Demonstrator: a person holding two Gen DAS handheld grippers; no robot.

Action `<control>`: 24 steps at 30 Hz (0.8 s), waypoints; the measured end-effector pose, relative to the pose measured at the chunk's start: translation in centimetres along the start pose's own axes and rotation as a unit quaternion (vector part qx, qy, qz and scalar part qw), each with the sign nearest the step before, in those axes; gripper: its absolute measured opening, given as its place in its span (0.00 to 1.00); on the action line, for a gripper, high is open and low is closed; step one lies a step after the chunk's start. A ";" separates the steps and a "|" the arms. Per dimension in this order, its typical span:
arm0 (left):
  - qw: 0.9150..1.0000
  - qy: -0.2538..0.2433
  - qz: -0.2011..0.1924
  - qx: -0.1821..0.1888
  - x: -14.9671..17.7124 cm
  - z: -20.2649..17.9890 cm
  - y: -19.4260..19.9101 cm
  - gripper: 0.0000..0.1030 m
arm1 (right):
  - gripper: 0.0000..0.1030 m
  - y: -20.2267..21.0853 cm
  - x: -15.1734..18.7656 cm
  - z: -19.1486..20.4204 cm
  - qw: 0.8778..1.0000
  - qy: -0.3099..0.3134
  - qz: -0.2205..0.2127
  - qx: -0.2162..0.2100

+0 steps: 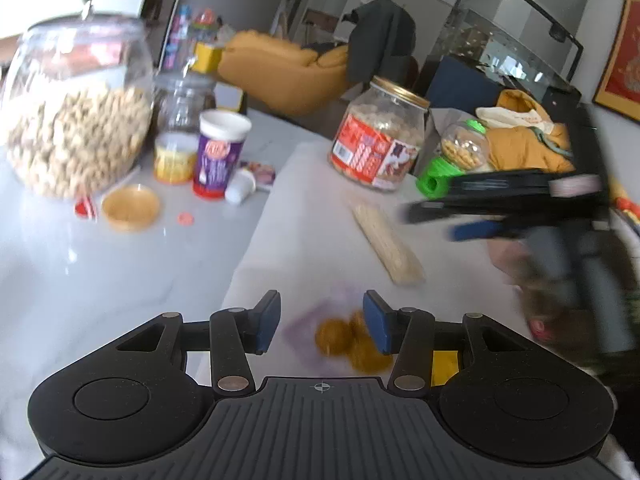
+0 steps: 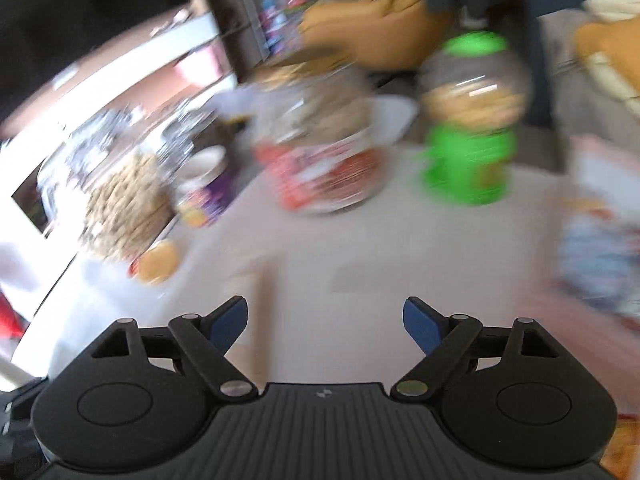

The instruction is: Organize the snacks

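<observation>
Right now your left gripper [image 1: 320, 322] is standing with its jaws apart and nothing between them, hovering low over a clear bag of round brown cookies [image 1: 352, 340] that is lying on the white cloth [image 1: 316, 216]. One blue pad [image 1: 376, 326] is sitting just beside the cookies; whether it is touching the bag, you cannot tell through the blur. Your right gripper [image 2: 325, 326] is also gaping wide and carrying nothing, hanging above the same cloth [image 2: 384, 240]; seen from the left wrist, it [image 1: 432, 220] is reaching in from the right edge, smeared by blur.

Just ahead of the cookies, a long pale sleeve of crackers [image 1: 386, 244] is lying diagonally on the cloth. Beyond it, a red-labelled jar with a gold lid [image 1: 378, 140] is standing upright, and a small green dispenser with a clear globe [image 1: 456, 156] is sitting just beside it on the right. In the blurred right wrist view the same jar [image 2: 320, 152] and dispenser [image 2: 470, 120] are standing side by side.

Off the cloth to the left, a purple tub with a white lid [image 1: 218, 152], a yellow can [image 1: 174, 156] and a shallow amber lid [image 1: 130, 206] are sitting near a big glass jar of pale snacks [image 1: 76, 108].
</observation>
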State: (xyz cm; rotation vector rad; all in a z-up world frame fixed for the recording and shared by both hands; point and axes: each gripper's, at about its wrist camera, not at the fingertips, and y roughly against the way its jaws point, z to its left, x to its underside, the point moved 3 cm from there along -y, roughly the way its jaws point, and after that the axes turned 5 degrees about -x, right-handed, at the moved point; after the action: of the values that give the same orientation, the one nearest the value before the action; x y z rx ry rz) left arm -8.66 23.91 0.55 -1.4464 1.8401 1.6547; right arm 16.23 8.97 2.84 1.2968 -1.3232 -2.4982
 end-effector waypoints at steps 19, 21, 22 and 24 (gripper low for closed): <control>0.988 -0.060 0.044 0.137 3.1 -10.3 -5.1 0.52 | 0.29 6.0 11.1 -1.4 0.986 0.098 0.039 0.126; 0.983 -0.073 0.055 0.158 3.4 -11.3 -5.2 0.52 | 0.31 7.5 12.0 -3.2 0.987 0.075 0.032 0.135; 0.981 -0.078 0.058 0.169 3.4 -11.6 -5.0 0.52 | 0.34 8.2 12.5 -3.9 0.988 0.062 0.028 0.139; 0.981 -0.090 0.049 0.163 3.1 -11.7 -4.7 0.52 | 0.49 9.3 13.4 -5.2 0.987 0.044 0.017 0.153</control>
State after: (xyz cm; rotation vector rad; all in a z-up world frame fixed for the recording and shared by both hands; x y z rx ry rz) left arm -1.74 13.01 -0.95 -1.0524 1.9916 1.3885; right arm 8.00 -5.56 -0.94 1.4030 -1.7425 -2.2509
